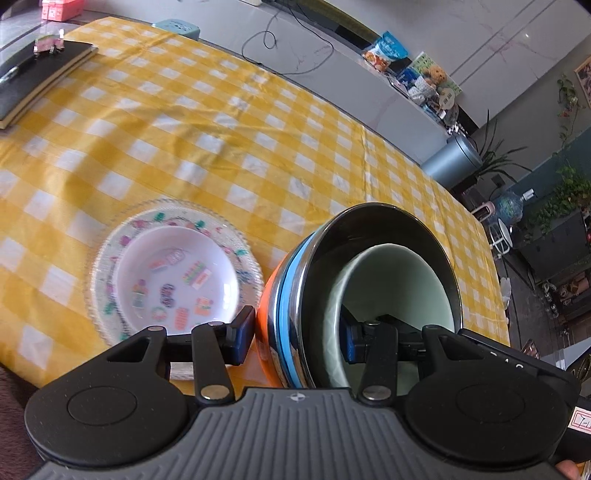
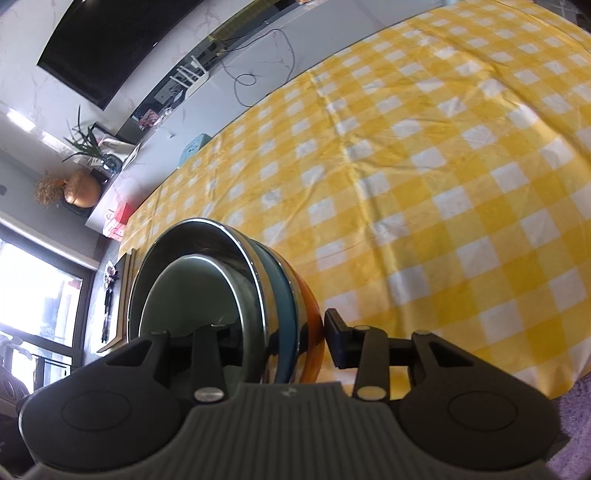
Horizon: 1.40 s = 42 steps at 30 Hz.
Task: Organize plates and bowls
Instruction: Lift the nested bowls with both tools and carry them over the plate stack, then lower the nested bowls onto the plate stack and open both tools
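Note:
A nested bowl stack hangs tilted above the yellow checked tablecloth (image 1: 221, 122). It is a steel bowl (image 1: 369, 229) with an orange and blue outside and a pale green bowl (image 1: 399, 280) inside it. My left gripper (image 1: 297, 336) is shut on its near wall, one finger on the orange outside and the other inside the green bowl. My right gripper (image 2: 279, 336) clamps the opposite side of the steel bowl (image 2: 207, 240), with its left finger inside the green bowl (image 2: 184, 295). To the left, a white patterned dish (image 1: 173, 273) rests in a clear glass plate (image 1: 107, 258).
Black notebooks with a pen (image 1: 40, 74) lie at the table's far left corner. A teal box (image 1: 177, 27) sits by the far edge. Beyond the table run a low white cabinet (image 1: 332, 48) with a cable, snack bags and plants.

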Each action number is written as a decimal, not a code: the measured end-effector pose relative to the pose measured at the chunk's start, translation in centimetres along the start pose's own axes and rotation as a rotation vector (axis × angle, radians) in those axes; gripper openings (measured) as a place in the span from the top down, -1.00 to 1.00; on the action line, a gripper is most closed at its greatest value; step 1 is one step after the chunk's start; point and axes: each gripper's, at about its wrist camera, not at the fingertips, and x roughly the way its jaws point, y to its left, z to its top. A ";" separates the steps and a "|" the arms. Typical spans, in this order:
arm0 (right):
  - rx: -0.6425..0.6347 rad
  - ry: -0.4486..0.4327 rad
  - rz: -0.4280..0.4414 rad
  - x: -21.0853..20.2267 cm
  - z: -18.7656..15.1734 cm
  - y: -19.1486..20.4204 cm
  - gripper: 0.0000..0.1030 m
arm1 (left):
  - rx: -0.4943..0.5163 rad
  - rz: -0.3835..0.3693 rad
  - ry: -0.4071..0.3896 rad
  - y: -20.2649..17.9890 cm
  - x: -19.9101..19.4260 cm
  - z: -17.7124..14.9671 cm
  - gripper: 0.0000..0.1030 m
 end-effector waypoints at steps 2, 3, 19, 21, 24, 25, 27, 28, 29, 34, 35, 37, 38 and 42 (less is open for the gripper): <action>-0.020 0.008 0.009 0.3 -0.2 1.2 0.24 | -0.013 0.012 -0.011 0.8 -0.8 0.3 0.00; -0.026 0.013 0.013 0.5 -0.3 1.7 0.24 | -0.019 0.019 -0.016 1.2 -1.0 0.5 0.00; -0.135 0.105 0.025 6.1 -1.2 8.5 0.25 | -0.140 0.078 -0.039 7.7 -2.4 2.9 0.00; -0.136 0.112 0.019 6.5 -1.2 8.6 0.25 | -0.147 0.079 -0.031 8.1 -2.0 3.1 0.00; -0.137 0.122 0.010 7.2 -1.2 8.7 0.26 | -0.155 0.082 -0.016 8.5 -1.6 3.2 0.00; -0.136 0.126 0.007 7.5 -1.2 8.6 0.26 | -0.158 0.083 -0.010 8.6 -1.4 3.3 0.00; -0.131 0.133 0.000 7.8 -1.2 8.5 0.26 | -0.161 0.085 0.003 8.8 -1.1 3.2 0.00; -0.128 0.135 -0.004 7.9 -1.2 8.4 0.27 | -0.162 0.086 0.005 8.8 -0.9 3.2 0.01; -0.127 0.136 -0.007 8.0 -1.2 8.3 0.27 | -0.160 0.087 0.005 8.8 -0.8 3.1 0.01; -0.132 0.132 -0.005 8.2 -1.2 8.2 0.26 | -0.144 0.090 -0.015 8.8 -0.7 3.1 0.01; -0.134 0.131 -0.004 8.3 -1.2 8.2 0.23 | -0.142 0.089 -0.016 8.9 -0.7 3.1 0.02; -0.131 0.131 0.001 8.3 -1.2 8.2 0.19 | -0.138 0.088 -0.019 8.9 -0.8 3.0 0.02; -0.132 0.131 0.005 8.2 -1.2 8.3 0.14 | -0.135 0.087 -0.021 8.8 -0.8 3.0 0.01; -0.159 0.102 0.004 7.8 -1.4 8.7 -0.19 | -0.116 0.084 -0.059 8.6 -1.1 2.9 -0.22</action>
